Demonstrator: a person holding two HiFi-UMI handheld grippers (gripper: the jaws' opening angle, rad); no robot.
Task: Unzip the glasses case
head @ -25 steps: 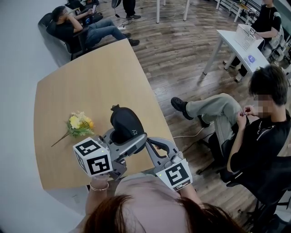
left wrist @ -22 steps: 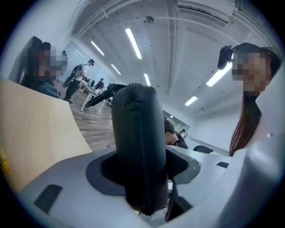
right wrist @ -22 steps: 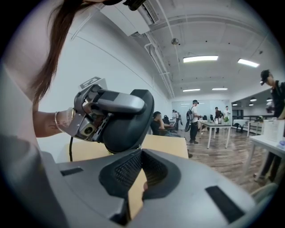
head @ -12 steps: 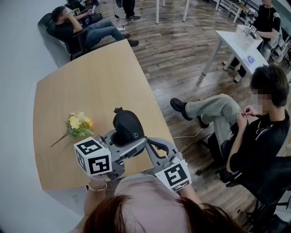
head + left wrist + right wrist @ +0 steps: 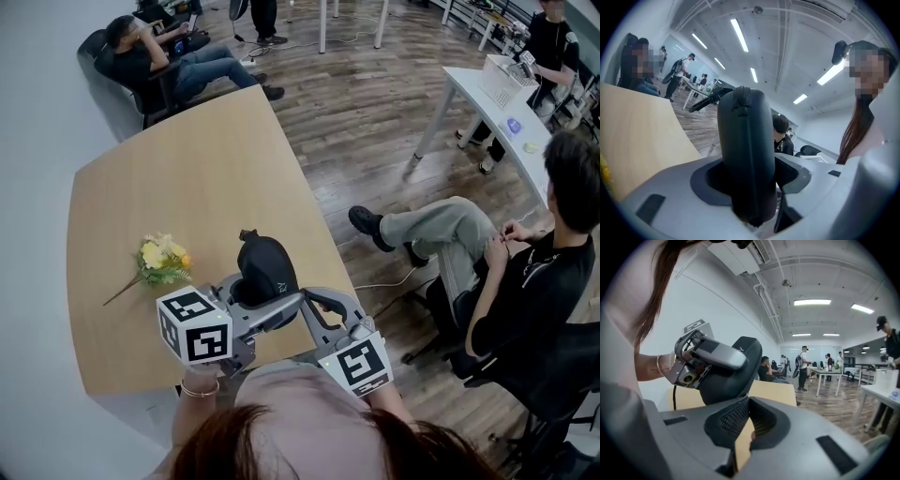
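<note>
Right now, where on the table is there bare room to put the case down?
The far half of the table, beyond the flowers and the glasses case, is bare. Crowded at the near edge: left claw gripping the case, right claw beside it.

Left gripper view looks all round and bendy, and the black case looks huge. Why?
Left gripper view: its wide lens bends the room into a circle with dark corners, and the glasses case, right against the camera, looks giant. Right gripper view: the same round bending, with ceiling lights glaring white. Head view: sharper, evenly lit, far less bent.
</note>
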